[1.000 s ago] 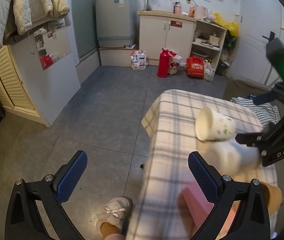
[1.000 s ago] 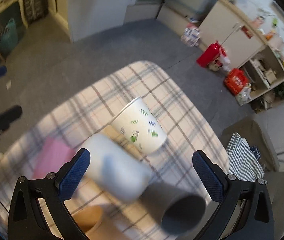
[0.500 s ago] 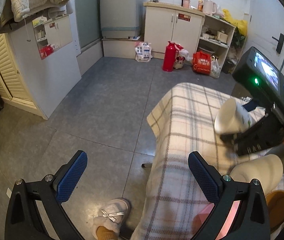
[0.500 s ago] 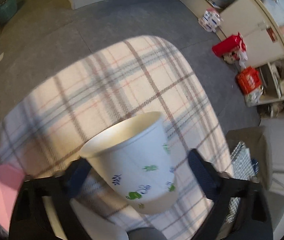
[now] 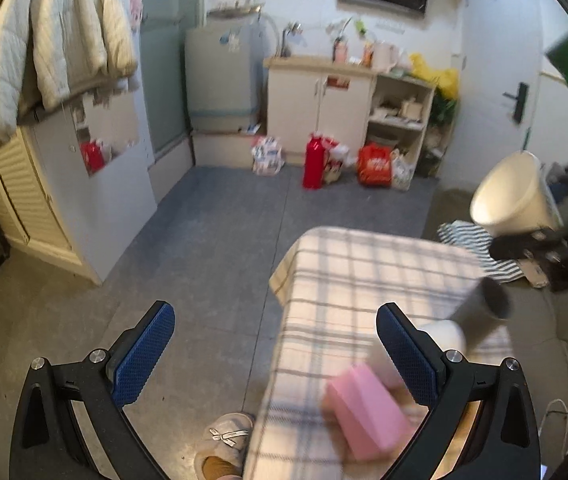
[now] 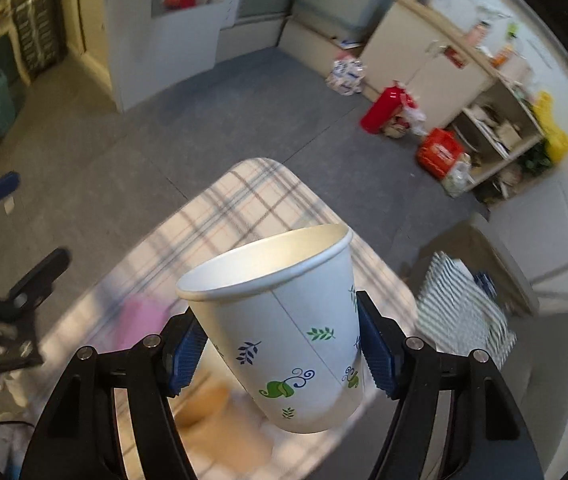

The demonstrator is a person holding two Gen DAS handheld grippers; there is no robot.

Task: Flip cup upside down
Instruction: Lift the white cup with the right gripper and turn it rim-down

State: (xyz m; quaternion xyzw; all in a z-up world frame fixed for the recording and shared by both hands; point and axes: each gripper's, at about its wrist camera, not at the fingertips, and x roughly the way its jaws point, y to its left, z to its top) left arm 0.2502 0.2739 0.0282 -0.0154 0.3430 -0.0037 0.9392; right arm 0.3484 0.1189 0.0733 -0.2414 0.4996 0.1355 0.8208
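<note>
A white paper cup [image 6: 284, 324] with green and blue leaf prints is held between the blue pads of my right gripper [image 6: 280, 340], lifted well above the plaid table [image 6: 244, 200]. Its mouth faces up and away from the camera, tilted. In the left wrist view the same cup [image 5: 511, 196] hangs in the air at the right, mouth toward the camera, with the right gripper behind it. My left gripper [image 5: 276, 352] is open and empty, low over the table's near left edge.
On the plaid table [image 5: 363, 264] lie a pink block [image 5: 367, 408], a white cup [image 5: 443, 336] and a grey tube [image 5: 483, 312]. A brown cup [image 6: 204, 400] sits below the held cup. A striped cloth [image 6: 459, 312] lies at the right. A slippered foot [image 5: 224, 440] stands beside the table.
My right gripper closed on the paper cup and lifted it off the table, turning its mouth upward. The left gripper drew back and tilted up a little.
</note>
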